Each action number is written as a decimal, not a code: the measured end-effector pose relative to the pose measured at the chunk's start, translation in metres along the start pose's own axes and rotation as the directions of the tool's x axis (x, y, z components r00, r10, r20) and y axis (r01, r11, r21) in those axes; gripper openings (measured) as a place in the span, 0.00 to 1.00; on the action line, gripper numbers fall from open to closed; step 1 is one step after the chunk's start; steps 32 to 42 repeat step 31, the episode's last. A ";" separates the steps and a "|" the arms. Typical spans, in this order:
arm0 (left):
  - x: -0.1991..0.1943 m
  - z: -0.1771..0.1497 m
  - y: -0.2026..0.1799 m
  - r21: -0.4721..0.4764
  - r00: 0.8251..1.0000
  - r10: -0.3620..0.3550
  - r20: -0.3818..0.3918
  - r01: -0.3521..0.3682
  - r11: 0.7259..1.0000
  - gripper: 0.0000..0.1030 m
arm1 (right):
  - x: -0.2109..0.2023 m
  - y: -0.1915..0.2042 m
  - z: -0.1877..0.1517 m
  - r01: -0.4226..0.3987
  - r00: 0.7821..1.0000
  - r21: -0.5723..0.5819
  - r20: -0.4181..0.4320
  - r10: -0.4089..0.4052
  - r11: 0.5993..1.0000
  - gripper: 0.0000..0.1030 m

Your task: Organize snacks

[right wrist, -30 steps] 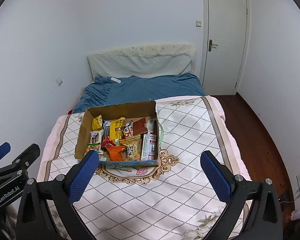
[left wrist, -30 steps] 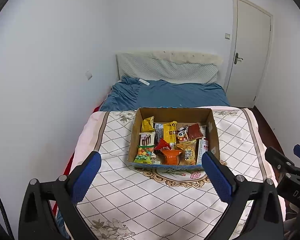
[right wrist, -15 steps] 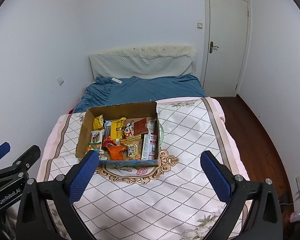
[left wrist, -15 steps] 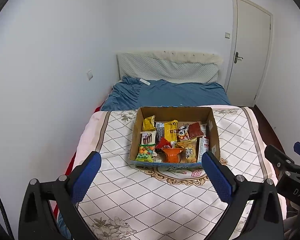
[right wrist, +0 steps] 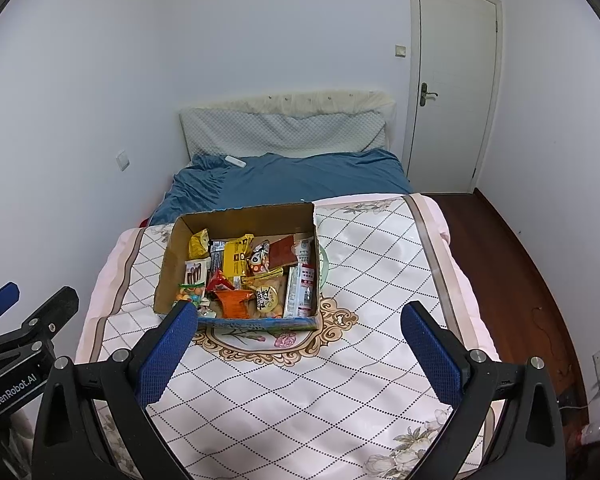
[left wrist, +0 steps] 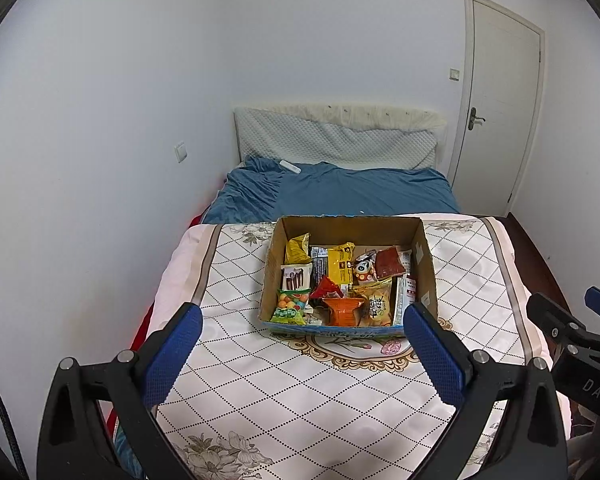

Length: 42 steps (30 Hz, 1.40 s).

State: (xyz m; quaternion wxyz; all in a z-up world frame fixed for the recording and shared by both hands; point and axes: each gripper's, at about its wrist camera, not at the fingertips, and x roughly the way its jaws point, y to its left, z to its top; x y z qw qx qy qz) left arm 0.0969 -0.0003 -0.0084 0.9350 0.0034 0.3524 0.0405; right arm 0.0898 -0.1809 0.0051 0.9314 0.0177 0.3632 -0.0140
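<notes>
Cardboard box (left wrist: 347, 276), open-topped, sits on the quilted bedspread (left wrist: 300, 380) near the middle of the bed, with all visible snacks (left wrist: 340, 280) lying inside it in a loose jumble: yellow packets toward the far left, an orange packet (left wrist: 341, 311) at the near wall, a candy bag (left wrist: 290, 306) in the near left corner, tall white packs along the right wall. Nothing lies loose on the spread. Left tool (left wrist: 300, 350) and right tool (right wrist: 298, 346) both hover short of the box, spread wide, empty. Scene fits either a filled box awaiting sorting or one just packed. Risks, as judged: soft bedding lets the box tip or slide under a downward push; slick overlapping wrappers could slip from the pads or drag neighbours out over the low near wall.
</notes>
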 end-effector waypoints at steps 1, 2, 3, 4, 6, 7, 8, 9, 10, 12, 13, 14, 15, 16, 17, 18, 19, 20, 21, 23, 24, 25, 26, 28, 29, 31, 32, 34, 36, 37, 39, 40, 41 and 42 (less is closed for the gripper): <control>0.000 0.001 0.000 0.000 1.000 0.001 0.001 -0.001 1.000 1.00 | 0.000 0.000 0.000 -0.001 1.000 0.000 -0.001 0.001 1.000 1.00; -0.001 0.001 0.000 0.000 1.000 0.002 0.001 -0.002 1.000 1.00 | -0.001 0.000 -0.001 -0.001 1.000 0.000 -0.001 0.001 1.000 1.00; -0.001 0.001 0.000 -0.001 1.000 0.001 0.001 -0.001 1.000 1.00 | -0.002 0.000 -0.001 -0.002 1.000 0.000 0.000 0.002 1.000 1.00; -0.002 0.001 0.001 -0.001 1.000 0.001 0.001 -0.001 1.000 1.00 | -0.002 0.000 -0.001 -0.001 1.000 -0.001 -0.001 0.001 1.000 1.00; -0.001 0.001 0.001 0.000 1.000 -0.001 0.001 0.001 1.000 1.00 | -0.002 0.000 -0.001 -0.002 1.000 0.000 0.000 0.002 1.000 1.00; -0.001 0.001 0.001 0.001 1.000 -0.001 0.001 0.001 1.000 1.00 | -0.003 0.000 -0.001 -0.002 1.000 0.000 -0.001 0.002 1.000 1.00; -0.001 0.001 0.001 0.001 1.000 0.000 0.001 0.000 1.000 1.00 | -0.002 0.000 -0.001 -0.002 1.000 0.000 -0.001 0.002 1.000 1.00; -0.001 0.001 0.001 0.001 1.000 -0.001 0.001 0.001 1.000 1.00 | -0.003 0.000 -0.001 -0.002 1.000 0.001 -0.002 0.002 1.000 1.00; -0.002 0.001 0.001 0.001 1.000 -0.001 0.001 0.001 1.000 1.00 | -0.004 -0.001 -0.002 -0.003 1.000 0.001 -0.002 0.003 1.000 1.00; -0.003 0.000 0.001 0.000 1.000 0.000 0.002 0.000 1.000 1.00 | -0.005 -0.001 -0.003 -0.004 1.000 0.000 -0.003 0.004 1.000 1.00; -0.001 0.001 0.001 0.000 1.000 -0.001 0.002 0.001 1.000 1.00 | -0.006 -0.001 -0.003 -0.003 1.000 0.000 -0.004 0.003 1.000 1.00; -0.001 0.001 0.001 0.000 1.000 -0.002 0.002 0.002 1.000 1.00 | -0.006 -0.001 -0.003 -0.001 1.000 0.000 -0.003 0.001 1.000 1.00; -0.002 0.000 0.001 -0.001 1.000 -0.002 0.001 0.002 1.000 1.00 | -0.006 -0.002 -0.003 -0.001 1.000 -0.001 -0.002 0.001 1.000 1.00; -0.004 0.000 0.000 -0.002 1.000 -0.002 0.000 0.002 1.000 1.00 | -0.007 -0.002 -0.004 -0.001 1.000 -0.001 -0.002 0.001 1.000 1.00; -0.005 -0.001 0.000 -0.002 1.000 -0.001 0.001 0.001 1.000 1.00 | -0.007 -0.002 -0.004 -0.001 1.000 -0.001 -0.003 0.001 1.000 1.00; -0.006 -0.001 0.000 -0.001 1.000 0.000 0.001 0.000 1.000 1.00 | -0.008 -0.002 -0.004 -0.002 1.000 -0.001 -0.002 0.002 1.000 1.00; -0.006 -0.001 0.000 -0.001 1.000 0.001 0.000 -0.001 1.000 1.00 | -0.008 -0.002 -0.004 -0.002 1.000 -0.003 -0.001 0.002 1.000 1.00; -0.008 -0.002 0.000 0.000 1.000 0.001 -0.001 -0.001 1.000 1.00 | -0.008 -0.002 -0.004 -0.001 1.000 -0.002 -0.001 0.001 1.000 1.00; -0.009 -0.002 -0.001 -0.001 1.000 0.002 -0.001 -0.002 1.000 1.00 | -0.008 -0.002 -0.004 -0.002 1.000 -0.001 -0.001 0.002 1.000 1.00; -0.009 -0.002 0.000 0.000 1.000 0.003 0.000 -0.003 1.000 1.00 | -0.008 -0.002 -0.005 -0.002 1.000 0.000 -0.002 0.002 1.000 1.00; -0.009 -0.002 -0.001 0.000 1.000 0.003 0.001 -0.003 1.000 1.00 | -0.008 -0.002 -0.005 -0.002 1.000 0.000 -0.003 0.002 1.000 1.00; -0.009 -0.003 0.000 -0.001 1.000 0.005 0.002 -0.005 1.000 1.00 | -0.008 -0.002 -0.005 -0.002 1.000 -0.002 -0.004 0.002 1.000 1.00; -0.010 -0.003 0.000 -0.001 1.000 0.006 0.003 -0.006 1.000 1.00 | -0.008 -0.001 -0.006 -0.003 1.000 -0.003 -0.005 0.003 1.000 1.00; -0.012 -0.004 0.001 -0.005 1.000 0.007 0.004 -0.007 1.000 1.00 | -0.009 0.000 -0.007 -0.005 1.000 -0.005 -0.006 0.005 1.000 1.00; -0.011 -0.004 0.002 -0.004 1.000 0.007 0.004 -0.007 1.000 1.00 | -0.010 0.001 -0.008 -0.006 1.000 -0.008 -0.007 0.005 1.000 1.00; -0.013 -0.004 0.003 -0.005 1.000 0.006 0.004 -0.006 1.000 1.00 | -0.010 0.002 -0.008 -0.007 1.000 -0.012 -0.008 0.007 1.000 1.00; -0.013 -0.004 0.003 -0.005 1.000 0.006 0.004 -0.006 1.000 1.00 | -0.010 0.002 -0.008 -0.007 1.000 -0.012 -0.008 0.007 1.000 1.00; -0.013 -0.004 0.003 -0.005 1.000 0.006 0.004 -0.006 1.000 1.00 | -0.010 0.002 -0.008 -0.007 1.000 -0.012 -0.008 0.007 1.000 1.00; -0.013 -0.004 0.003 -0.005 1.000 0.006 0.004 -0.006 1.000 1.00 | -0.010 0.002 -0.008 -0.007 1.000 -0.012 -0.008 0.007 1.000 1.00; -0.013 -0.004 0.003 -0.005 1.000 0.006 0.004 -0.006 1.000 1.00 | -0.010 0.002 -0.008 -0.007 1.000 -0.012 -0.008 0.007 1.000 1.00; -0.013 -0.004 0.003 -0.005 1.000 0.006 0.004 -0.006 1.000 1.00 | -0.010 0.002 -0.008 -0.007 1.000 -0.012 -0.008 0.007 1.000 1.00; -0.013 -0.004 0.003 -0.005 1.000 0.006 0.004 -0.006 1.000 1.00 | -0.010 0.002 -0.008 -0.007 1.000 -0.012 -0.008 0.007 1.000 1.00; -0.013 -0.004 0.003 -0.005 1.000 0.006 0.004 -0.006 1.000 1.00 | -0.010 0.002 -0.008 -0.007 1.000 -0.012 -0.008 0.007 1.000 1.00; -0.013 -0.004 0.003 -0.005 1.000 0.006 0.004 -0.006 1.000 1.00 | -0.010 0.002 -0.008 -0.007 1.000 -0.012 -0.008 0.007 1.000 1.00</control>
